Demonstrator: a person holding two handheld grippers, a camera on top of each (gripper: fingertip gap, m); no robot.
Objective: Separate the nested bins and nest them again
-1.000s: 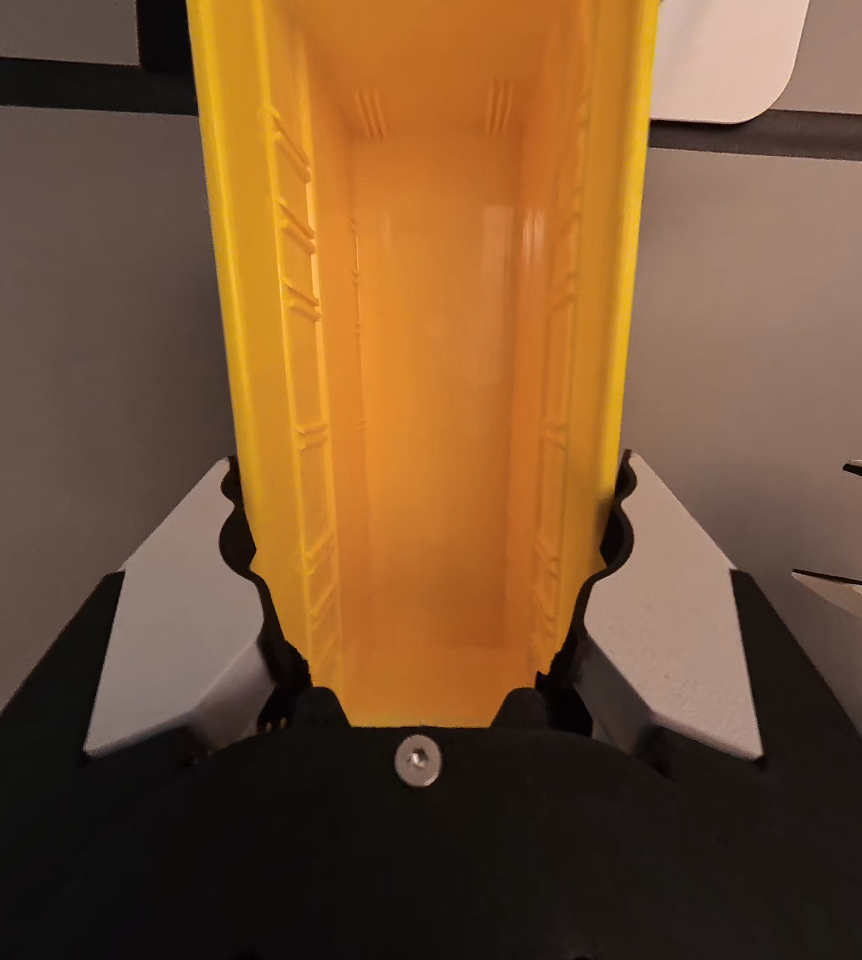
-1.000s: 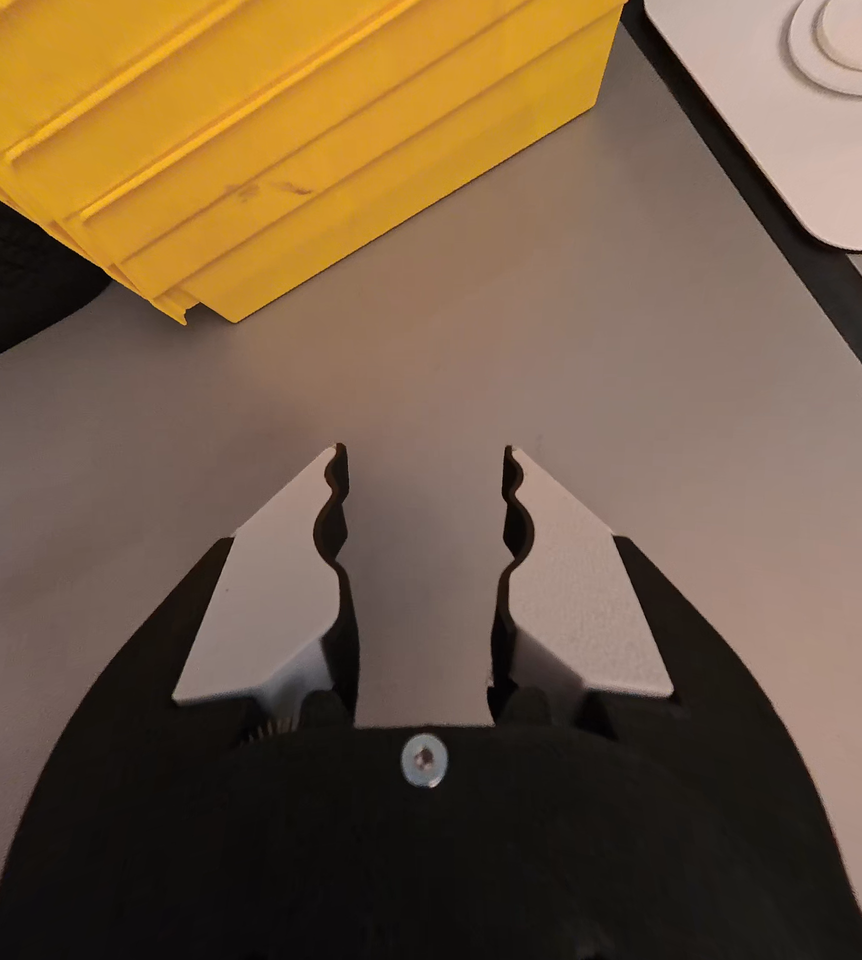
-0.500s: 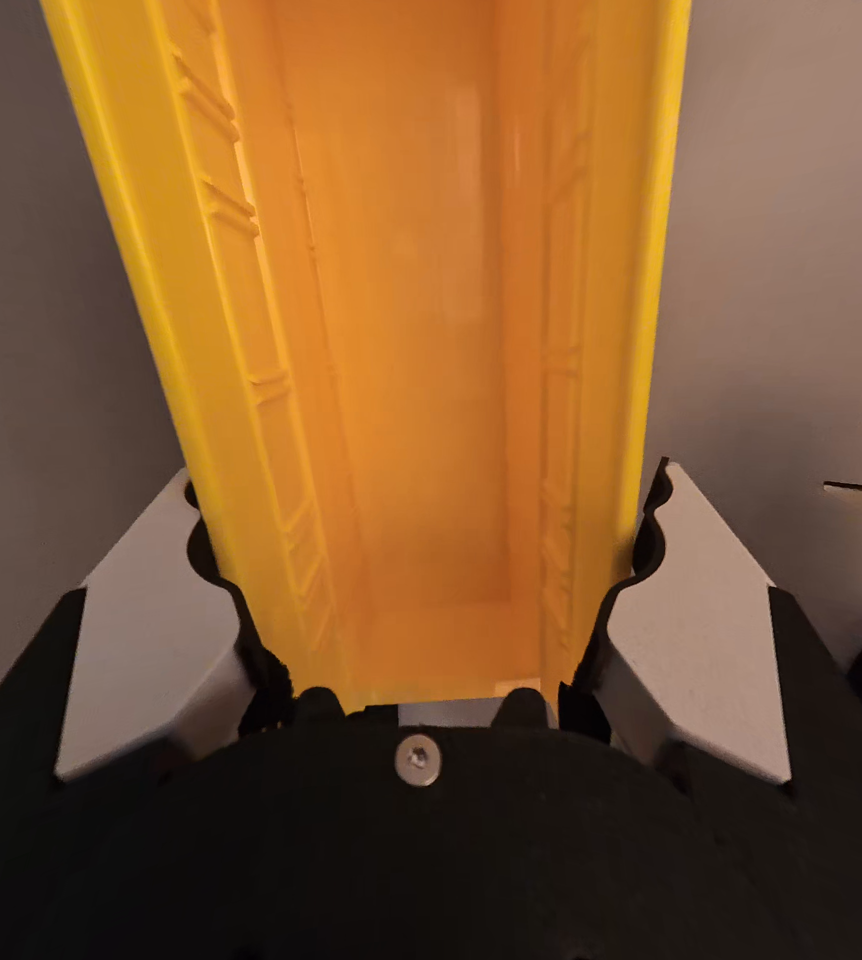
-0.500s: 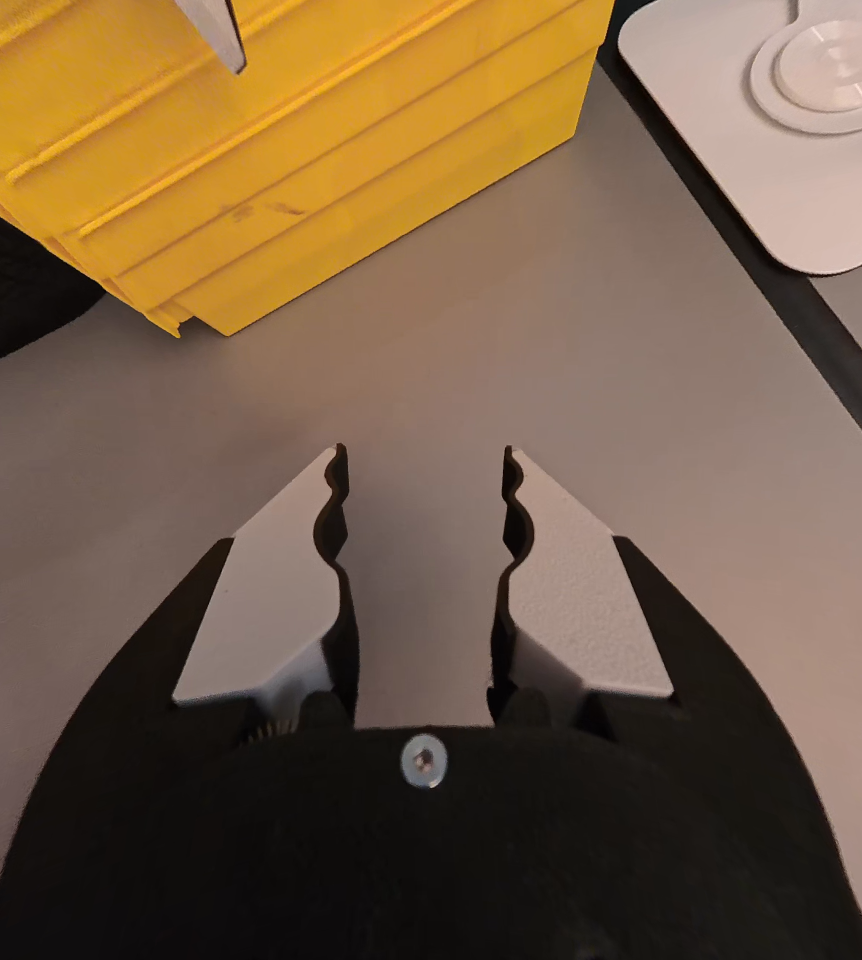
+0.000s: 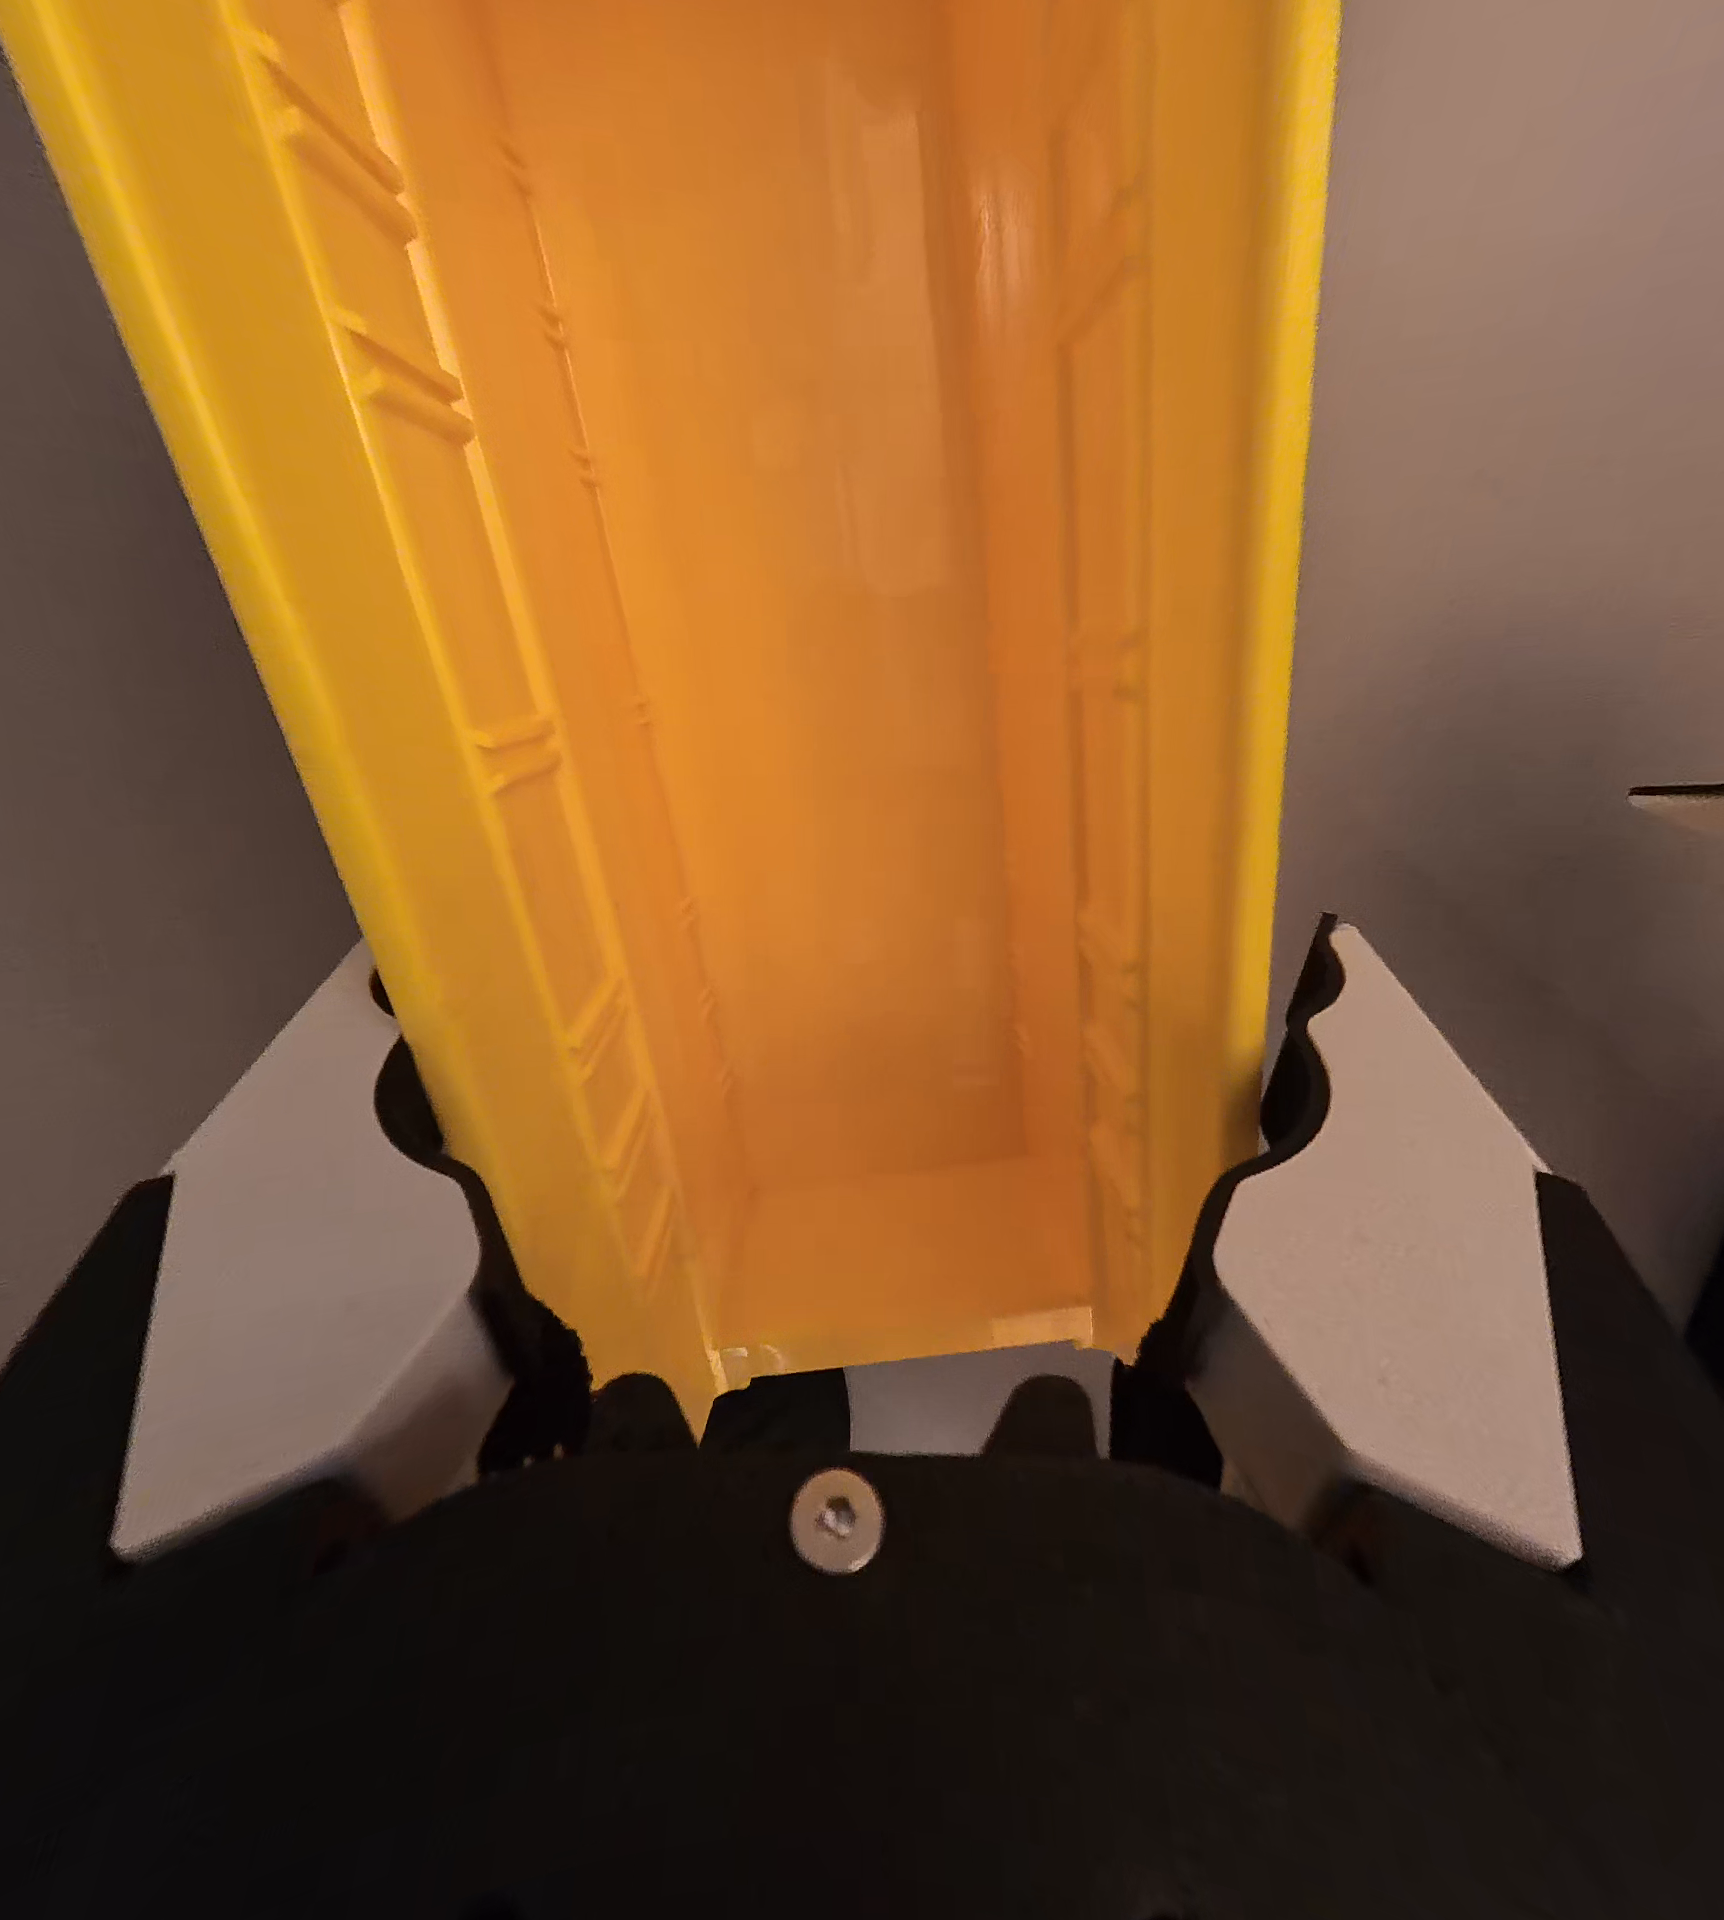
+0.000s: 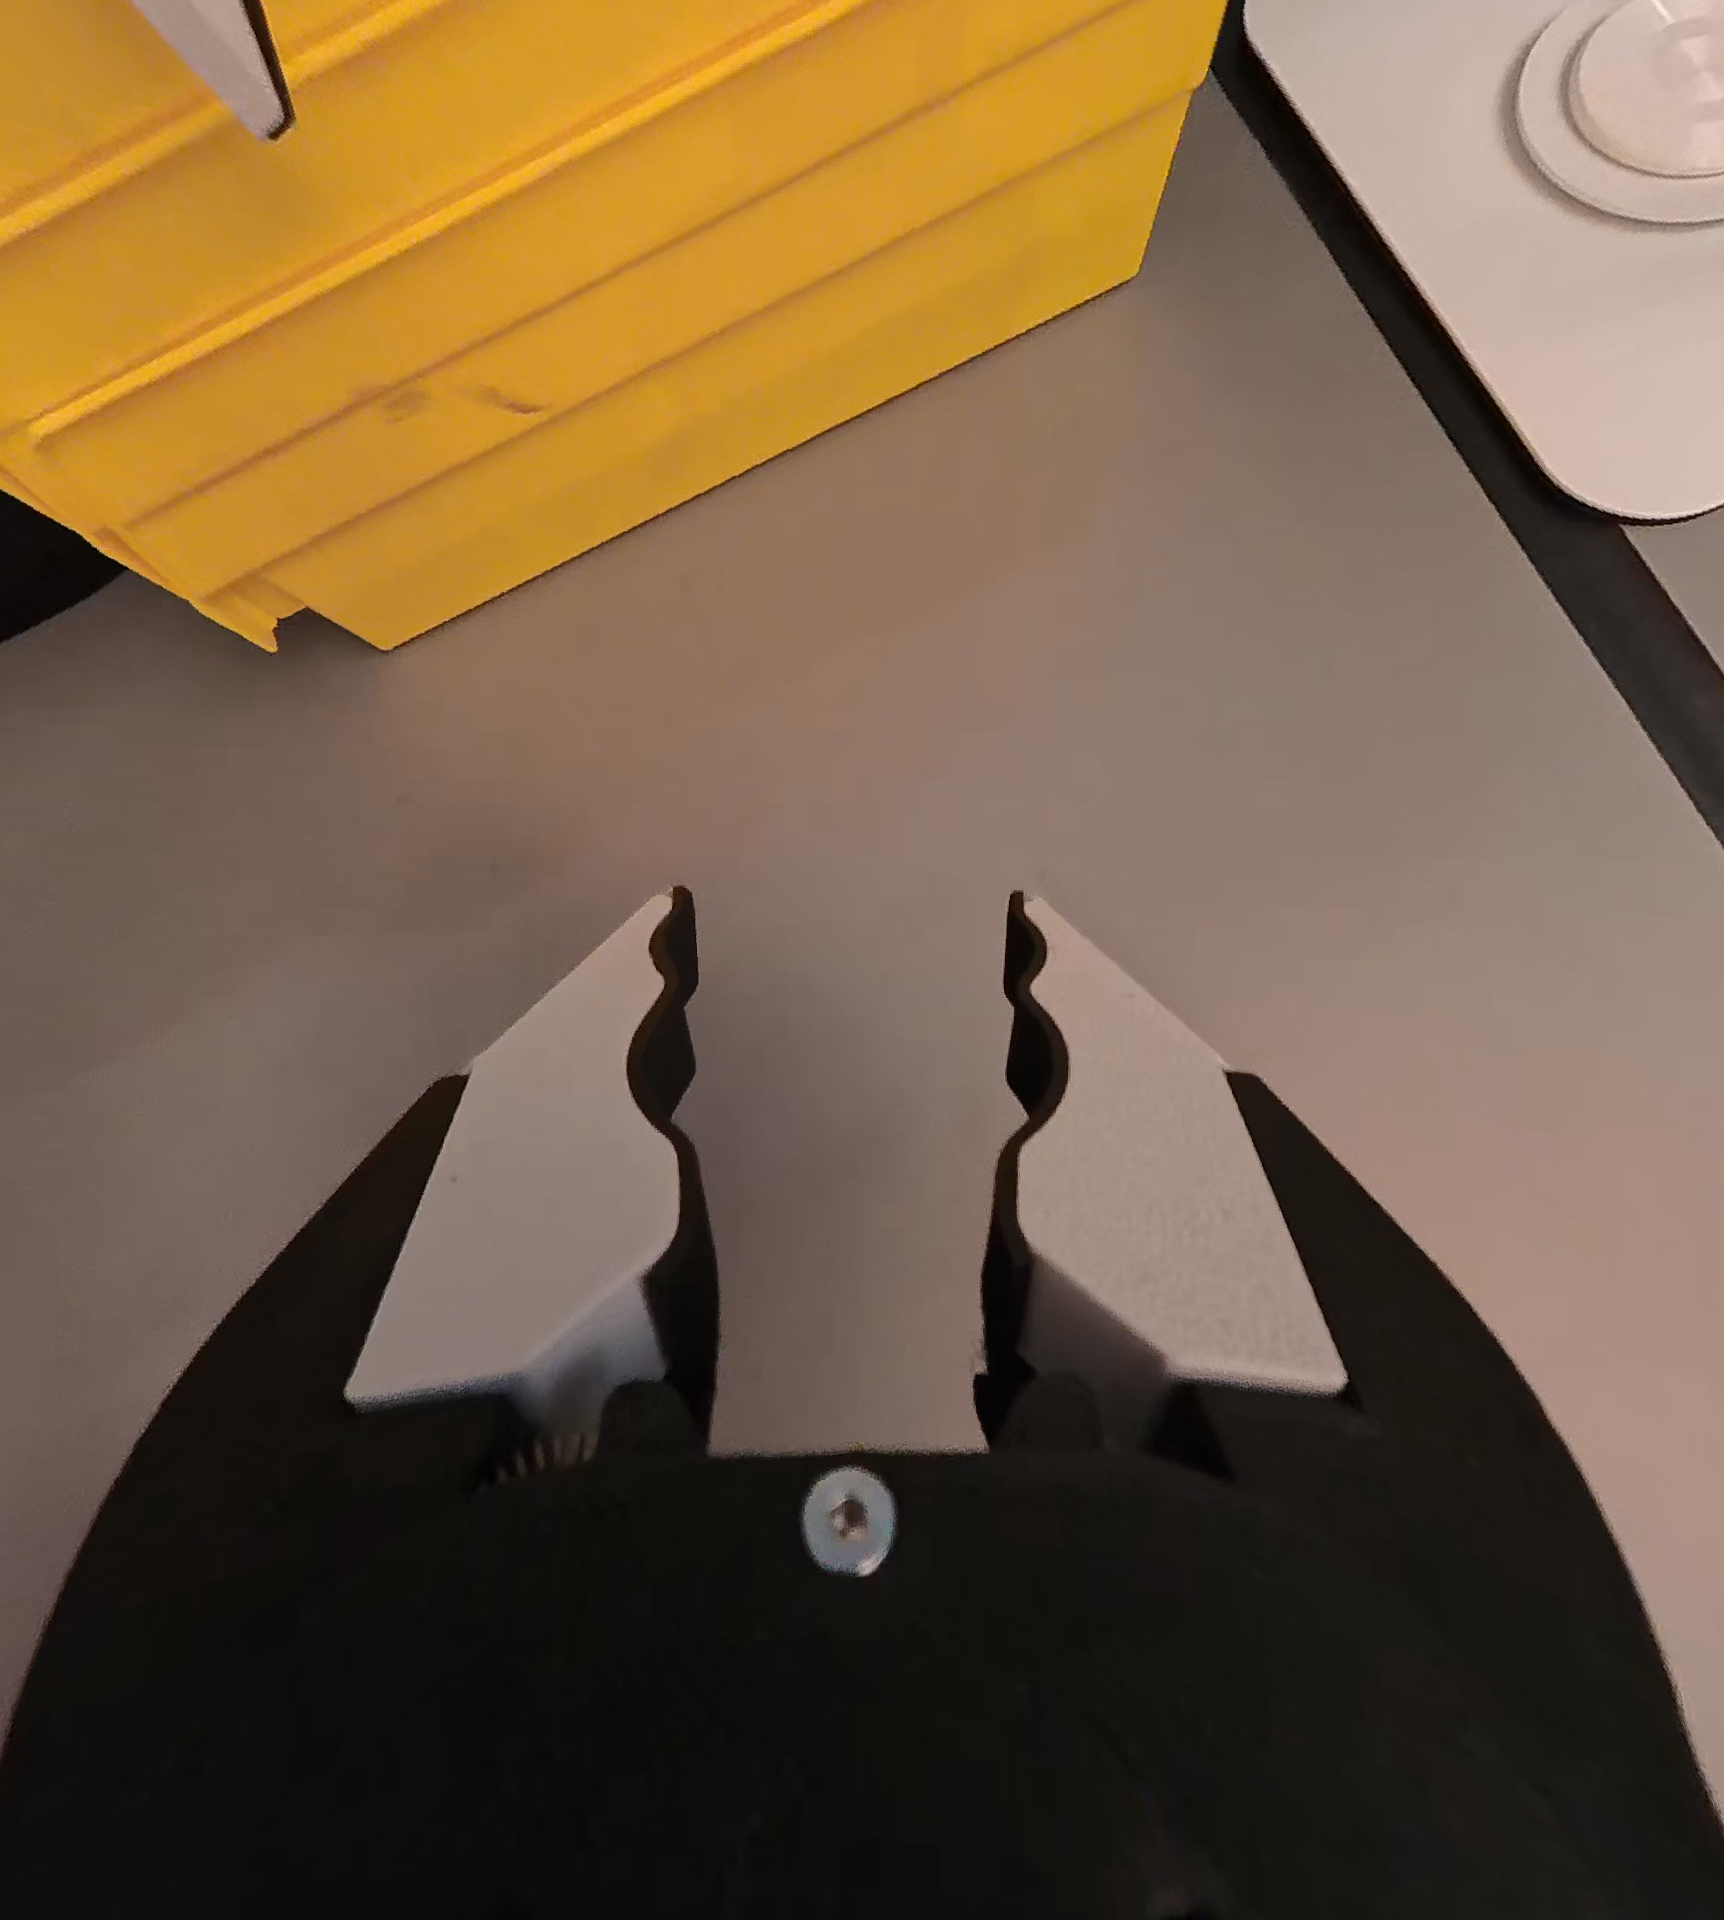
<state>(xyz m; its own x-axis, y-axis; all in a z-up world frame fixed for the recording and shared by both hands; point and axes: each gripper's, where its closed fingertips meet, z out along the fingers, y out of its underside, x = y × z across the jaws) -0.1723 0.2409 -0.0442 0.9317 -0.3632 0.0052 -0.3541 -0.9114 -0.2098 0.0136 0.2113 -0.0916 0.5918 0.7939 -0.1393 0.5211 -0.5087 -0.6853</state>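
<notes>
Left wrist view: yellow bin (image 5: 837, 644) between tool (image 5: 853, 966) fingers

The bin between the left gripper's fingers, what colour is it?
Yellow. The bin shows best in the left wrist view.

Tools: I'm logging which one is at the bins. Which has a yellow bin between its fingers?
The left tool: the yellow bin stands between its wide-spread fingers. The right tool has only grey table between its own.
</notes>
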